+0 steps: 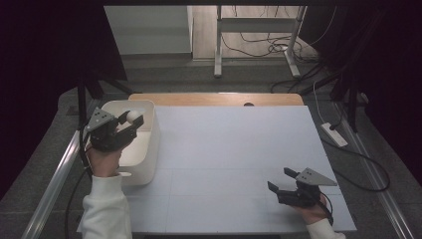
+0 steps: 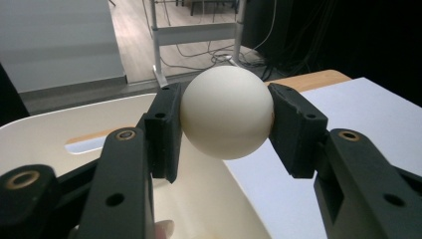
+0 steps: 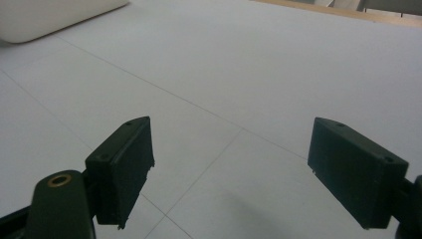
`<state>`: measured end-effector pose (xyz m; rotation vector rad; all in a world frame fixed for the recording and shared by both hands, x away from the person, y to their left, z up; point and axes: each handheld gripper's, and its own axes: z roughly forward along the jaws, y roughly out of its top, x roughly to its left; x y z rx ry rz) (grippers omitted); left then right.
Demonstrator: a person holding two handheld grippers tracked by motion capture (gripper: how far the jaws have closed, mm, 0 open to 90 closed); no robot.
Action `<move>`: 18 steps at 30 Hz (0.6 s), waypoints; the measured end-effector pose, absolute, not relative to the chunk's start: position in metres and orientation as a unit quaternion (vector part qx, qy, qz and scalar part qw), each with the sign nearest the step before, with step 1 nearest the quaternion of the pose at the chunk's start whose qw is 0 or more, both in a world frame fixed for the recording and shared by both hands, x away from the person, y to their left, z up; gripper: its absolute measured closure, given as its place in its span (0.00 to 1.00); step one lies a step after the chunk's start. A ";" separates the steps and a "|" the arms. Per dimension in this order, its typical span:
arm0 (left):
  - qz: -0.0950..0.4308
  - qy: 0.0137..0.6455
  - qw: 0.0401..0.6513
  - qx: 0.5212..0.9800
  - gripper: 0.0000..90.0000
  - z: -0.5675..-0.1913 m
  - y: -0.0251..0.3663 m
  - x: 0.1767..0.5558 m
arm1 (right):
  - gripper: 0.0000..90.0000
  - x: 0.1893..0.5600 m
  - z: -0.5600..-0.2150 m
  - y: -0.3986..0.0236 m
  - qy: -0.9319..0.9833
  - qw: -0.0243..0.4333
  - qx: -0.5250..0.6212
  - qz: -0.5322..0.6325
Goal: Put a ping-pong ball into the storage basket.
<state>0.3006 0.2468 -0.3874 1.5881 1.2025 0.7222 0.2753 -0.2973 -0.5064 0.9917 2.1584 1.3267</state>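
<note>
A cream-white ball point(image 2: 226, 112) sits clamped between both pads of my left gripper point(image 2: 224, 119), which is shut on it. From above, that left gripper point(image 1: 130, 121) hangs over the white bin point(image 1: 149, 149) at the table's left edge, the ball point(image 1: 133, 116) at its tips above the bin's opening. The bin's inner wall point(image 2: 45, 144) lies just beneath the ball. Near the table's front right, my right gripper point(image 1: 280, 180) rests low over the white tabletop, pointing left. Its jaws stand wide apart with nothing between them; the right gripper point(image 3: 229, 169) looks along bare table.
The white tabletop point(image 1: 234, 149) spreads between the two hands, with a wooden strip point(image 1: 214, 99) along its far edge. The bin's corner point(image 3: 54, 17) shows far off in the right gripper view. Beyond the table are a desk frame and floor cables point(image 1: 259, 47).
</note>
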 end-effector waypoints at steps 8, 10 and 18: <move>0.292 0.500 0.477 0.661 0.56 -0.391 0.249 0.304 | 0.20 0.275 -0.507 -0.297 0.776 0.209 0.356 0.476; 0.291 0.501 0.474 0.663 0.56 -0.391 0.249 0.304 | 0.20 0.275 -0.506 -0.297 0.777 0.209 0.355 0.476; 0.283 0.511 0.451 0.675 0.56 -0.395 0.251 0.307 | 0.20 0.276 -0.507 -0.297 0.777 0.207 0.355 0.476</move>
